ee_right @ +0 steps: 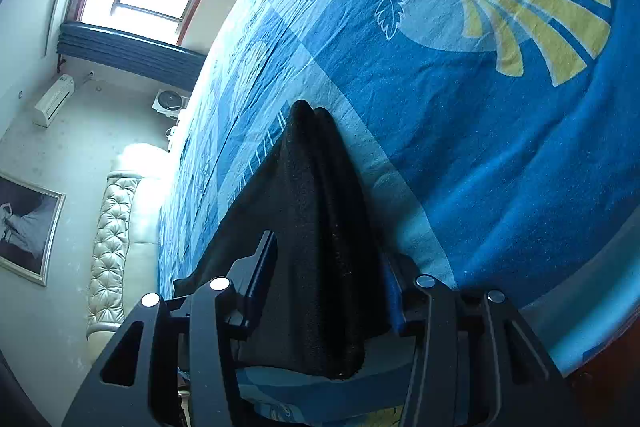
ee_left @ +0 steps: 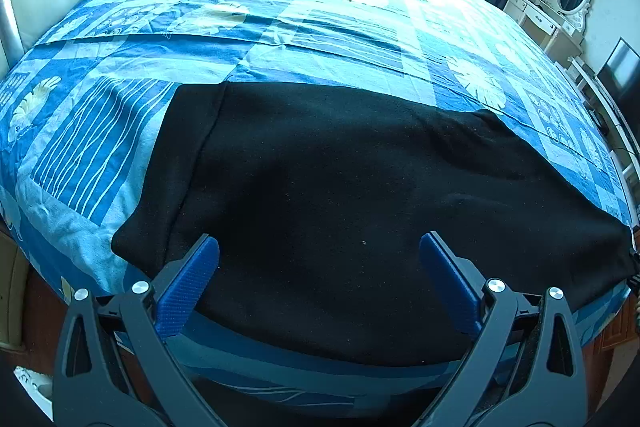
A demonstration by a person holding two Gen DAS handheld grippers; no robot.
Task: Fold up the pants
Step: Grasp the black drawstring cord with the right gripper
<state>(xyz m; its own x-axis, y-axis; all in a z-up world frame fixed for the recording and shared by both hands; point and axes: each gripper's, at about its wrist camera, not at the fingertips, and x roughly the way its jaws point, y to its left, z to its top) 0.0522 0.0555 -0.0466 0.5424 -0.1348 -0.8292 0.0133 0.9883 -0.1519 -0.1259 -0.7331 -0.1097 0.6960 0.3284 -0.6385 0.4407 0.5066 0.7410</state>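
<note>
With the black pants (ee_left: pixel 360 211) flat on the bed (ee_left: pixel 280 27), the right gripper (ee_right: pixel 328 291) pinches a bunched edge, the left gripper (ee_left: pixel 319 255) hangs spread above; a fold is probably under way, next carrying that edge across.

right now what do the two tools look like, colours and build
The left tool has dark grey plastic linkage arms with triangular cut-outs, round silver pivot pins, and two blue fingers whose inner pads are finely ribbed. The right tool has the same dark grey arms, cut-outs and silver pins; only a thin blue edge of one finger shows. No cables, markings or sleeves are visible in either view.
</note>
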